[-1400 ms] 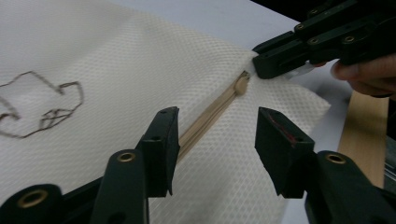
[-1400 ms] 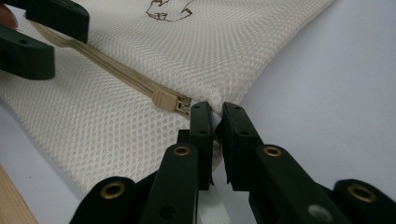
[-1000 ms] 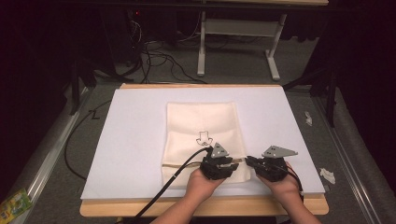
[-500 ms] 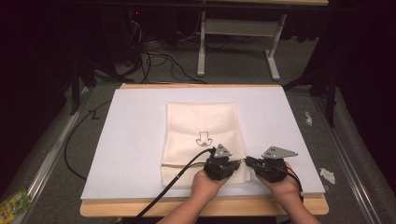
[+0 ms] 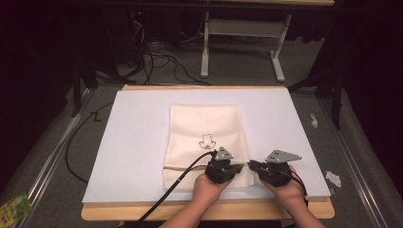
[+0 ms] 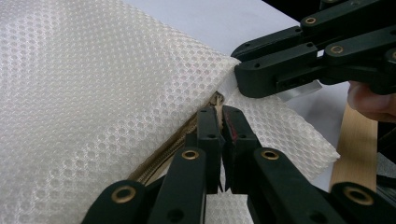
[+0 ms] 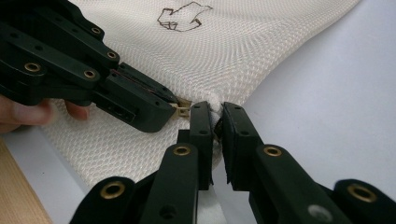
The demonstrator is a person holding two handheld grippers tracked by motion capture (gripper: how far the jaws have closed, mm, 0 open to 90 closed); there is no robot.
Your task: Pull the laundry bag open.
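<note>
While the right gripper (image 7: 215,112) has kept its place at the near right edge of the cream-white mesh zipper bag (image 5: 204,128), the left gripper (image 6: 220,116) has moved a little to the right during the last second. It is now almost touching the right one. Its jaws are closed on the small brass zipper pull (image 7: 183,108). I judge from this that the brass-coloured zipper (image 6: 163,151) is being drawn toward the right end of its track and is nearly at the end. The jaws of the right gripper are closed on a pinch of mesh at the bag's edge, just beside the pull. This probably holds the cloth tight against the pulling.

The bag has not shifted. It lies flat in the middle of the white rectangular sheet (image 5: 133,142) that covers the light wooden table (image 5: 142,211), with its zipper side near the person.

Counted, there is:
- one bag, with one zipper and one pull
- one small dark line drawing (image 5: 206,140) printed on the bag
- two grippers, one in each hand
- one white sheet
- two white crumpled paper scraps (image 5: 332,178) on the grey floor to the right of the table
- one green packet (image 5: 14,206) at the near left
</note>
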